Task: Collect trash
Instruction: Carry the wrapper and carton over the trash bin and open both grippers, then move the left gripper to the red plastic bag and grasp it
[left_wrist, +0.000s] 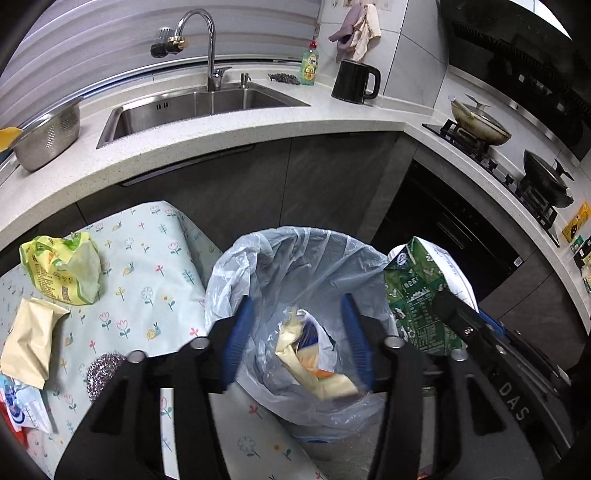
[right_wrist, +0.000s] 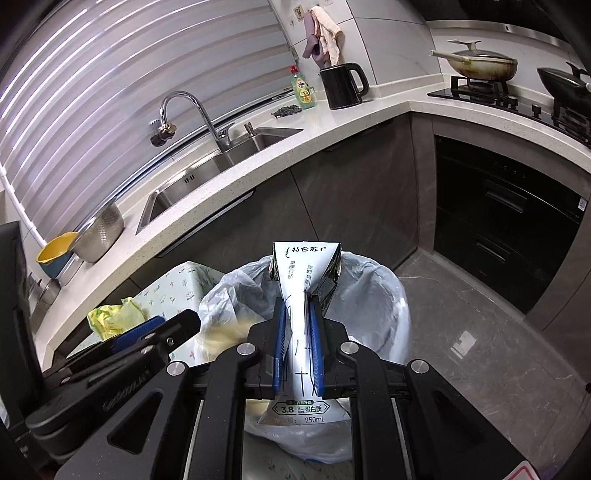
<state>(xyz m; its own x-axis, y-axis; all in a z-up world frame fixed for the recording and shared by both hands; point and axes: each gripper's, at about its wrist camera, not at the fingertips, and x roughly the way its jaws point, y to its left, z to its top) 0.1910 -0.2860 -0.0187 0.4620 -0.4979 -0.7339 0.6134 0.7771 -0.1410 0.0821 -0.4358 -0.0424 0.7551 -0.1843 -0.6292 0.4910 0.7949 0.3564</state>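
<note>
Between the closed fingers of the right gripper, a flattened milk carton hangs over the lined bin: light, crushable, best pinched mid-body. The left gripper stands open and empty above the bin.

Left gripper angled downward, fingers apart; right gripper fingers nearly closed, clamping.

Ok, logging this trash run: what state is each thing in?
Left tongs: open, empty, over the bin.
Right tongs: shut on milk carton, flattened.
Trash bin: lined, wrappers inside.
Yellow wrapper: crumpled, on the tablecloth.
Tap: no water visible.
</note>
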